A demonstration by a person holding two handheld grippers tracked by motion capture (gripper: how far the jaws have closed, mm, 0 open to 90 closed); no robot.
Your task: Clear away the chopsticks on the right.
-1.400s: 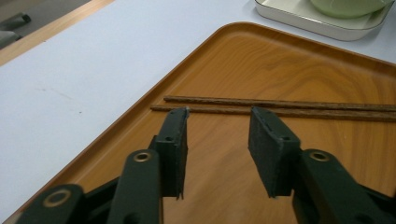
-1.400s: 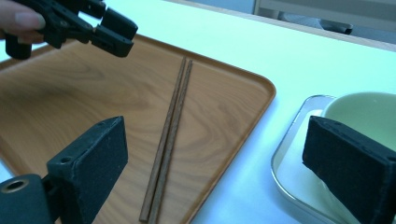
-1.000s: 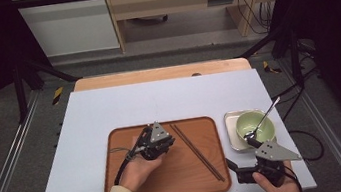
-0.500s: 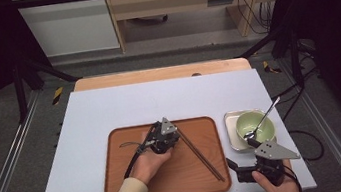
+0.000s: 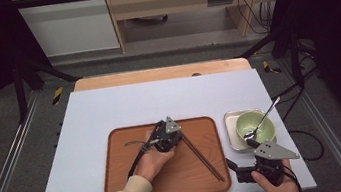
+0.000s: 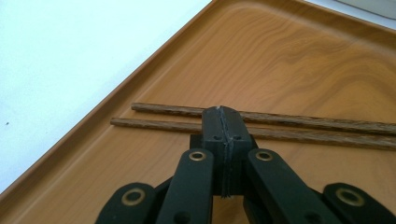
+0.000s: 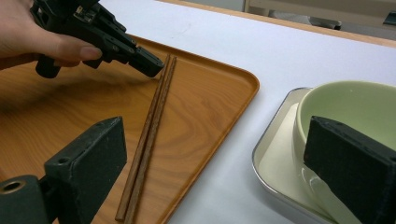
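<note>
Two dark wooden chopsticks (image 5: 202,157) lie side by side on a brown wood-grain tray (image 5: 120,184). My left gripper (image 5: 180,136) is shut, its jaws pressed flat together with nothing between them. In the left gripper view its tip (image 6: 223,116) rests over the chopsticks (image 6: 159,109) near their far end. From the right gripper view the left gripper (image 7: 149,65) shows beside the chopsticks (image 7: 149,135), tip angled down. My right gripper (image 5: 245,158) is open and empty near the table's front edge, by the green bowl (image 5: 255,127).
The bowl stands on a small pale square tray (image 5: 233,140) right of the brown tray, with a spoon (image 5: 267,112) leaning in it. White table surface (image 5: 159,102) stretches beyond the trays. A wooden board lies along the far edge.
My left gripper has moved right across the tray and sunk a little, bringing its tip to the chopsticks' far end. The right gripper has kept still.
</note>
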